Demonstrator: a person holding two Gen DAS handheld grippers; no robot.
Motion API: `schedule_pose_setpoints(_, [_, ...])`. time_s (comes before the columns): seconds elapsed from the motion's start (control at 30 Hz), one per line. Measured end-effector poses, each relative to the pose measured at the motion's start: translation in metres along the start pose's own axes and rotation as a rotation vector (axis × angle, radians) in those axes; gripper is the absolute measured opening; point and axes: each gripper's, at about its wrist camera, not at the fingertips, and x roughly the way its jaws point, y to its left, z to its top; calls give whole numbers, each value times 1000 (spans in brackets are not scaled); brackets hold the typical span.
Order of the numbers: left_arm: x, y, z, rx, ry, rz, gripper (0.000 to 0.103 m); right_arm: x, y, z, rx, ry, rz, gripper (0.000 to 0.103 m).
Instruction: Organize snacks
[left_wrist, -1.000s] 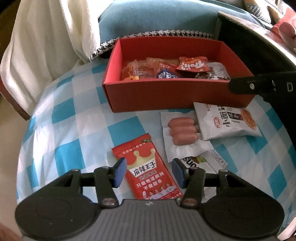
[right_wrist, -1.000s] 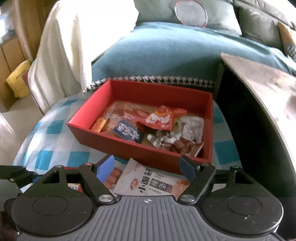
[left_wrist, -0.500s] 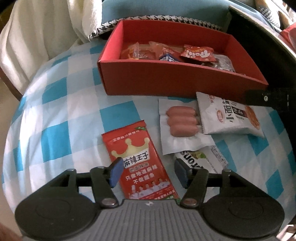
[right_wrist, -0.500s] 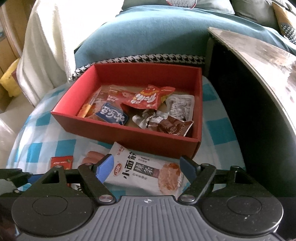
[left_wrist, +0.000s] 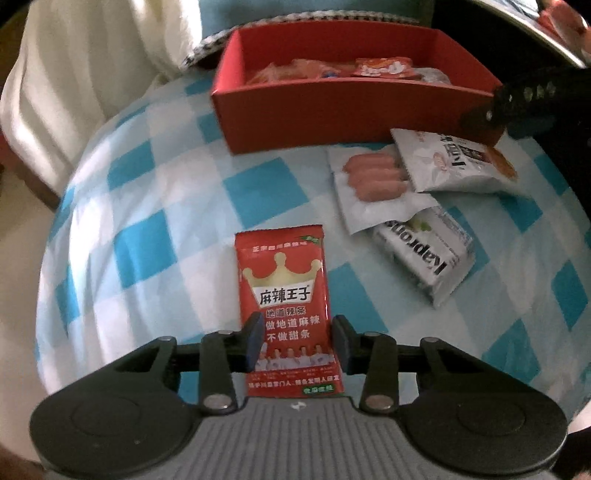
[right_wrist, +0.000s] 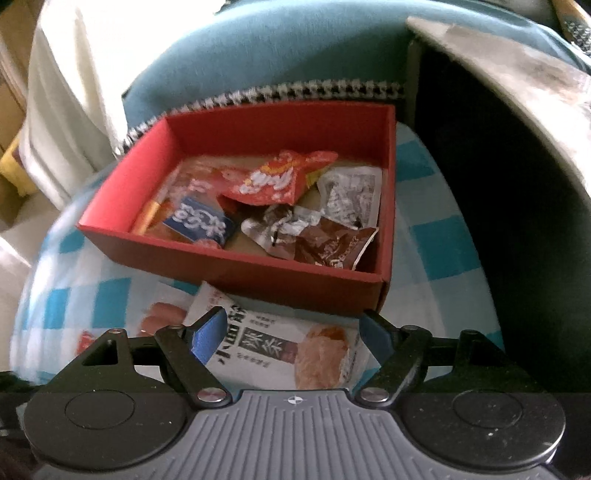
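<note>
Now the left gripper (left_wrist: 298, 341) points steeply down at the checked cloth (left_wrist: 140, 206), its jaws closing around the lower part of a red spicy-strip packet (left_wrist: 286, 295) that lies lengthwise between the blue pads. The left pad looks to be touching the packet's edge, while the right pad seems just clear of it, though the blur makes contact hard to judge. Ahead and to the right of this gripper lie a silver wafer pack (left_wrist: 424, 254), a clear sausage pack (left_wrist: 375, 177) partly overlapping it, and a white noodle-snack bag (left_wrist: 454, 162) whose edge rests on the sausages. Farther ahead stands the red box (left_wrist: 351, 114), holding several wrappers.

The right gripper (right_wrist: 293, 334) has its jaws spread wide, hovering over the white noodle-snack bag (right_wrist: 291, 350), which lies between and below the fingers without either pad pressing it. To its left the sausage pack (right_wrist: 162, 317) peeks out. Directly ahead sits the red box (right_wrist: 240, 273), with a red crinkled bag (right_wrist: 280, 177), a blue packet (right_wrist: 201, 223) and a brown wrapper (right_wrist: 328, 243) inside.
</note>
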Motion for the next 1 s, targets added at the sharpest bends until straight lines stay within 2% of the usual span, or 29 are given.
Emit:
schedule_pose_setpoints(0.13, [-3,13,3,-56,18,-50,34,21,9,-3,-69,36,46,84])
schedule_pose_setpoints(0.2, [-3,15,3,-60,16,-47,34,25,18,-6,-122,36,60,88])
schedule_pose_setpoints(0.27, [-4,16,3,-56,12,-36,34,25,26,-8,-159,76,85,88])
schedule_pose_setpoints(0.4, [-3,24,6,-78,20,-49,34,10,35,-24,-142,170,174,87])
schedule_pose_setpoints(0.5, [-8,31,8,-88,12,-75,34,-7,42,-39,-152,173,213,87])
schedule_pose_setpoints(0.6, [-9,34,8,-88,2,-79,36,-15,52,-45,-220,124,152,87])
schedule_pose_setpoints(0.77, [0,28,8,-72,10,-65,38,7,70,-36,-320,111,64,87])
schedule_pose_setpoints(1.0, [11,22,7,-70,22,-72,53,27,64,-29,-254,135,104,89])
